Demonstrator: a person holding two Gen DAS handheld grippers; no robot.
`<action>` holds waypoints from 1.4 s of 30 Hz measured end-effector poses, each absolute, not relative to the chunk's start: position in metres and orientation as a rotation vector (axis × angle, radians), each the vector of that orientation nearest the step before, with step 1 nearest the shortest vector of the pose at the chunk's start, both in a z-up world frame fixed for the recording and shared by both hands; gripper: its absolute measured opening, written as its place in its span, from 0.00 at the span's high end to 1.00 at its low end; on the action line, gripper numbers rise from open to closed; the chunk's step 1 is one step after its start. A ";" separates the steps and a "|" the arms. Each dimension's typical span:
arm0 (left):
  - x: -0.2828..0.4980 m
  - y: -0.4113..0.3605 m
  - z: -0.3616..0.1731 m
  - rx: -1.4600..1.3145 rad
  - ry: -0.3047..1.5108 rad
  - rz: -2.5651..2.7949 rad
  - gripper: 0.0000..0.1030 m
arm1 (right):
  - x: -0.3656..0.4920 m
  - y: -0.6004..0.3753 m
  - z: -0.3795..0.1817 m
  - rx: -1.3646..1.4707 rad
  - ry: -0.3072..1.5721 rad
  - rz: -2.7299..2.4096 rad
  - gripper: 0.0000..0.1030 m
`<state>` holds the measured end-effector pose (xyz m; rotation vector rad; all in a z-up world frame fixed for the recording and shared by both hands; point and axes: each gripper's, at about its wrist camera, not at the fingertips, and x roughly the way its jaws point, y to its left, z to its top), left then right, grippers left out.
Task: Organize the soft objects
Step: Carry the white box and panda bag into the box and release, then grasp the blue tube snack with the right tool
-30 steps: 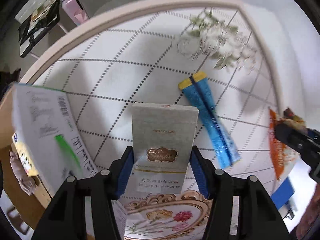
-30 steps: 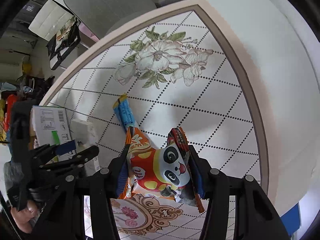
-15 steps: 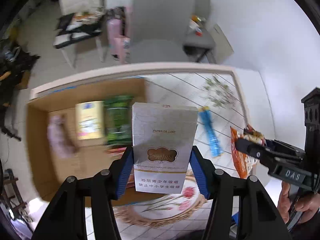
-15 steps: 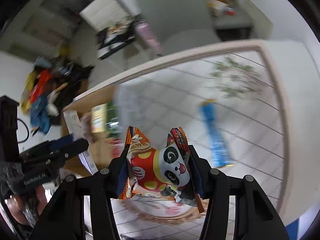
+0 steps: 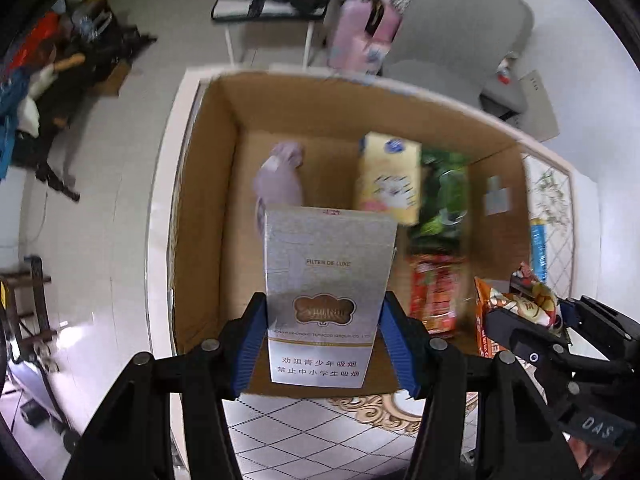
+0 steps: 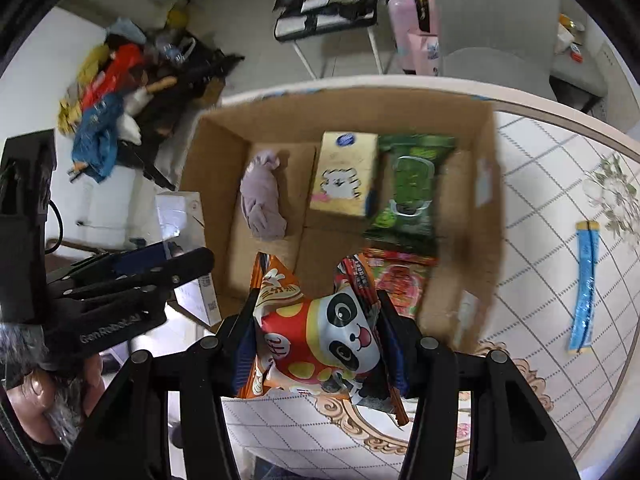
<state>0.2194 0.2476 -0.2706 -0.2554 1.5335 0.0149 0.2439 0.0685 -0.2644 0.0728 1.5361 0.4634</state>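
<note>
In the left wrist view, the left hand-held gripper (image 5: 325, 344) is clamped on a silver cigarette pack (image 5: 326, 292), its blue pads pressing both narrow sides so the pack stands upright at lower centre, poised over the near wall of the cardboard box (image 5: 208, 208). That high, square hold looks meant for a straight drop into the bare floor at the box's left. Further right inside lie a lilac cloth bundle (image 5: 280, 178), a yellow tissue pack (image 5: 388, 178), a green packet (image 5: 440, 196) and a red packet (image 5: 436, 292). At the right edge, the right hand-held gripper (image 5: 528, 320) carries a panda snack bag (image 5: 516, 304).

The right wrist view shows that bag (image 6: 320, 332) squeezed between the closed fingers at lower centre, near the box's front wall, likely headed beside the red packet. Only this view shows the blue stick sachet (image 6: 584, 288) clearly, lying alone on the patterned tabletop (image 6: 540, 200) at right, well apart from the box; the left view catches just a sliver of it.
</note>
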 end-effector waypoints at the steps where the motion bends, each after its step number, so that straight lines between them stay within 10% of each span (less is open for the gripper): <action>1: 0.221 0.251 -0.279 -0.266 1.550 0.015 0.48 | 0.245 0.076 -0.272 0.064 1.552 0.459 0.46; 9: 0.231 0.265 -0.320 -0.297 1.639 0.048 0.47 | 0.249 0.107 -0.321 0.025 1.669 0.429 0.40; 12: 0.233 0.266 -0.323 -0.290 1.639 0.034 0.33 | 0.250 0.106 -0.332 0.028 1.676 0.394 0.10; 20: 0.225 0.269 -0.309 -0.211 1.580 0.080 0.05 | 0.246 0.094 -0.333 -0.085 1.618 0.244 0.10; 42: 0.158 0.249 -0.200 -0.215 1.328 0.136 0.04 | 0.187 0.070 -0.219 -0.054 1.422 0.310 0.10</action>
